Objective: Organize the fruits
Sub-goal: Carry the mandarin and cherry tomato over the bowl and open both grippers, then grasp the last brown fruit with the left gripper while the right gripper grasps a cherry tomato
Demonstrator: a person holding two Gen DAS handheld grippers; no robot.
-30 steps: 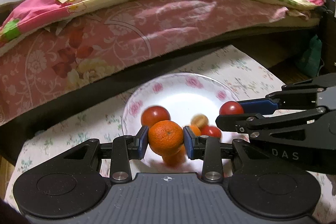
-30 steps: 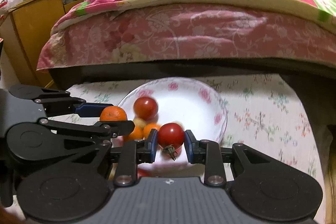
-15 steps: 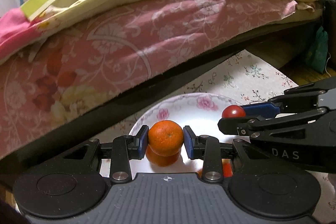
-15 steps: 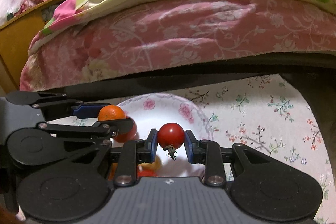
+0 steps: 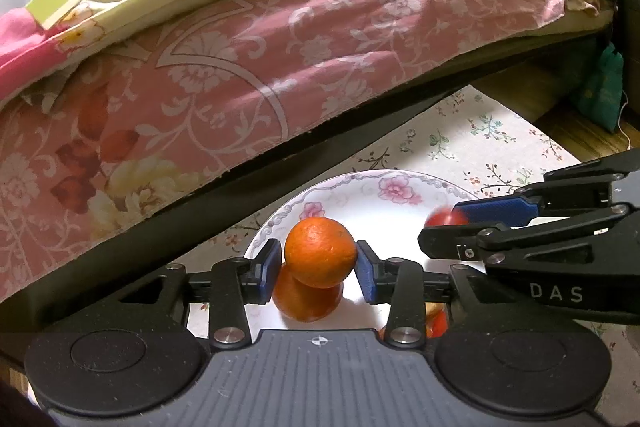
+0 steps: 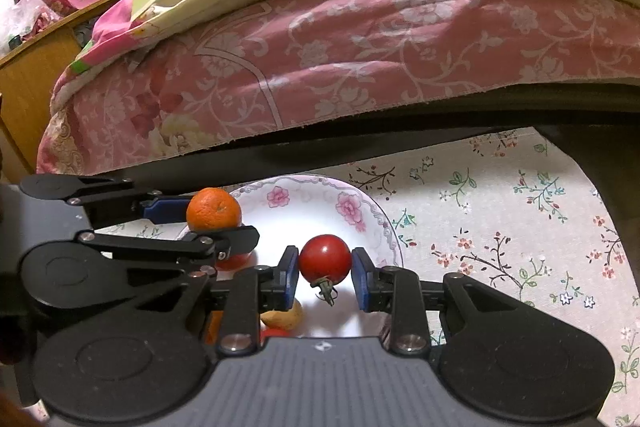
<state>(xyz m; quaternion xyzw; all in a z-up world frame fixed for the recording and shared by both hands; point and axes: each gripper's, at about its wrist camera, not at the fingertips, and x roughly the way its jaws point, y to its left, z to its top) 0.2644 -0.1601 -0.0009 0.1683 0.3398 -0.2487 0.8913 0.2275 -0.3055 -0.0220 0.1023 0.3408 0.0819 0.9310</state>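
Lifting fruit off plate (image 5: 400,205): left gripper (image 5: 320,263) clamping orange (image 5: 320,253), right gripper (image 6: 325,273) clamping tomato (image 6: 325,259). Next: finding separate drop spots on bench.

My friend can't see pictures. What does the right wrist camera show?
The right gripper holds a red tomato above a flowered plate. Beside it, the left gripper holds an orange, with a pink bed behind.

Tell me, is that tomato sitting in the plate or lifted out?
Lifted out. The tomato hangs clamped between the right gripper's jaws, stem dangling above the plate.
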